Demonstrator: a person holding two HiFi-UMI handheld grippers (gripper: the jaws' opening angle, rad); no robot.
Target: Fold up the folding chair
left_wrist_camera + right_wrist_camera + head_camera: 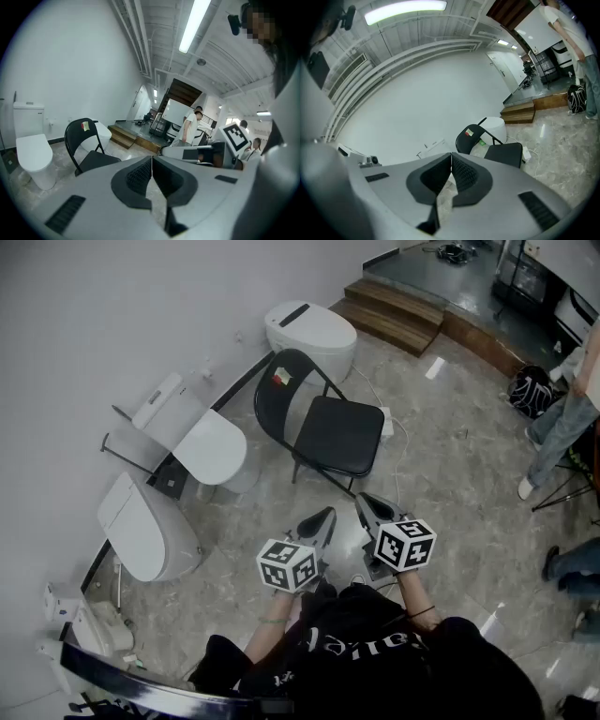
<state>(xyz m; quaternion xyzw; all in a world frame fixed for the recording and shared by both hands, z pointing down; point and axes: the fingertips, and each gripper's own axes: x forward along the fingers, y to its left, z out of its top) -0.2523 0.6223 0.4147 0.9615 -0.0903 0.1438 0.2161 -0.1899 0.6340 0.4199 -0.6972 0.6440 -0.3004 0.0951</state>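
Right now the black folding chair [328,432] stands unfolded on the marbled floor [450,474], its seat level and its backrest toward the white wall, with a small red and yellow sticker on the backrest. Along that wall sit 3 white fixtures: a round toilet [309,329] just behind the backrest, a lidded toilet [211,446] beside the chair, and a long toilet [145,526] nearer the person. The left gripper [323,519] and the right gripper [361,498] are held side by side in front of the seat, both angled slightly downward toward the chair and clear of it. Each gripper view shows its 2 jaws pressed together with nothing between them. A wooden step [394,310] rises beyond the chair, and a bystander [562,418] stands at the right edge
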